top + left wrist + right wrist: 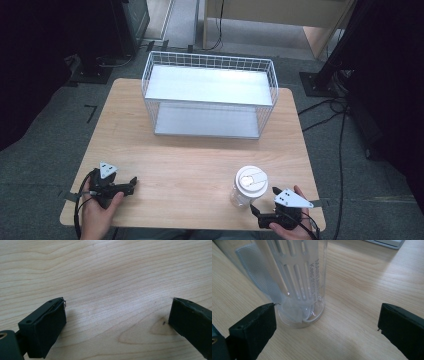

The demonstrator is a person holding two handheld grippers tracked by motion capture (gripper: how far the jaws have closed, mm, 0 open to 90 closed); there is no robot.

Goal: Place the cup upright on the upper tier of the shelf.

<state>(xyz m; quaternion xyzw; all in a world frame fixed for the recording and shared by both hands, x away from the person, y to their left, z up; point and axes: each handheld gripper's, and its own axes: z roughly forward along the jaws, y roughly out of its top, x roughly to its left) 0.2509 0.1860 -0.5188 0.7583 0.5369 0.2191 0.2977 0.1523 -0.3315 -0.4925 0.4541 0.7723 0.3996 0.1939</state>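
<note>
A clear plastic bottle (pixel 247 187) with a white lid stands upright near the table's front right. In the right gripper view the bottle (pixel 297 277) shows a slotted inner tube, a grey fabric strap and printed text. My right gripper (pixel 265 201) is just to the bottle's right and a little nearer the front edge, and it is open. In its own view the right gripper (pixel 327 306) has the bottle's base close to its left jaw, not between the pads. My left gripper (pixel 131 185) is open at the front left, and in its own view the left gripper (pixel 118 302) hangs over bare wood.
A white wire two-level rack (pixel 210 95) stands at the back middle of the wooden table (pixel 190 160). Cables and dark stands lie on the floor around the table. A hand holds each gripper at the front edge.
</note>
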